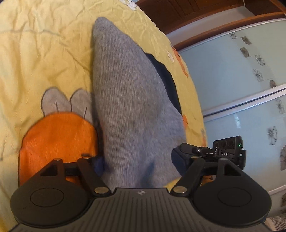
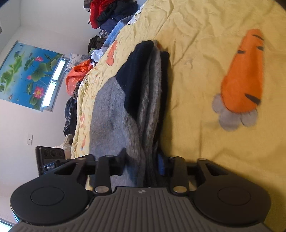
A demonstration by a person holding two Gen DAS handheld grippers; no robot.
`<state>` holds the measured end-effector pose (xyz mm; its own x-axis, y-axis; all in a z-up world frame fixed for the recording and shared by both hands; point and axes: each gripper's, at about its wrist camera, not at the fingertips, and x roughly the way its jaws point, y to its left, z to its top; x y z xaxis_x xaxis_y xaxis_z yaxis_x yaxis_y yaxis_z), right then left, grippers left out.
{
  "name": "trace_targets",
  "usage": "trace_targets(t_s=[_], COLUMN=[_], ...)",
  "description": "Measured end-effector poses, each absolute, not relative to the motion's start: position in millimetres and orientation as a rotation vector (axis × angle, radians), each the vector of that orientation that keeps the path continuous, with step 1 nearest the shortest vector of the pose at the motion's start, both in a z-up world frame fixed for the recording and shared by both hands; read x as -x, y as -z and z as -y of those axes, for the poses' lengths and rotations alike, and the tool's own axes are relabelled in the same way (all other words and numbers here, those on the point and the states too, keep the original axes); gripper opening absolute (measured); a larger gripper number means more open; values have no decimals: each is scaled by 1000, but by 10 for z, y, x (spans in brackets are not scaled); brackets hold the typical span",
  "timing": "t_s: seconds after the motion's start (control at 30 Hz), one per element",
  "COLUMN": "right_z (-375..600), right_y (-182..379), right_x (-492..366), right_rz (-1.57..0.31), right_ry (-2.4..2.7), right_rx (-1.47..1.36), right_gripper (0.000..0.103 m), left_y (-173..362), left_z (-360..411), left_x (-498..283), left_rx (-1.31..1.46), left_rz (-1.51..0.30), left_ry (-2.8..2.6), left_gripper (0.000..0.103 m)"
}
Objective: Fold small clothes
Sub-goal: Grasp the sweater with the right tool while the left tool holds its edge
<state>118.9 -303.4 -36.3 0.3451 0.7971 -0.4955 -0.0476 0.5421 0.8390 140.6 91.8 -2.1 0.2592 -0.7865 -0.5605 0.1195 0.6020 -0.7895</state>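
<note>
A grey sock [image 1: 128, 100] with dark navy parts [image 1: 166, 80] lies on the yellow bedsheet [image 1: 44, 44]. My left gripper [image 1: 137, 164] is shut on its near end, the cloth bunched between the jaws. In the right wrist view the grey and navy socks [image 2: 141, 100] lie stacked in layers. My right gripper [image 2: 143, 166] is shut on their near end. The other gripper [image 1: 227, 153] shows at the right of the left wrist view, close beside mine.
An orange carrot print [image 2: 244, 75] is on the sheet [image 2: 205, 26]. A pile of clothes [image 2: 107, 16] and an orange bag [image 2: 78, 76] lie at the bed's far edge. Wardrobe sliding doors [image 1: 241, 80] stand beside the bed.
</note>
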Motion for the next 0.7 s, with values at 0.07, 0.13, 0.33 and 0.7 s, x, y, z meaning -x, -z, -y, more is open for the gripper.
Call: trace_targets(t_s=[0.07,0.13,0.33,0.7], right_z=[3128,3129,2790,2894], right_y=[361,384,441,37], right_x=[-1066,-1004,-1123,-859], right_rz=[-1087,-1115,-1177,-1098], right_ry=[-659,-689,-736,-808], right_rx=[-854,-866,-867,-751], right_gripper=[61,62,24,23], left_y=[53,86,50,-412], left_z=[-943,-907,-674,-870], left_x=[-1366,-1369,-1435,-1114], left_rx=[726,763,663,602], left_rz=[-1151,-1143,-1184,-1121], left_ry=[696,687,575,636], left_gripper=[77,76,17,13])
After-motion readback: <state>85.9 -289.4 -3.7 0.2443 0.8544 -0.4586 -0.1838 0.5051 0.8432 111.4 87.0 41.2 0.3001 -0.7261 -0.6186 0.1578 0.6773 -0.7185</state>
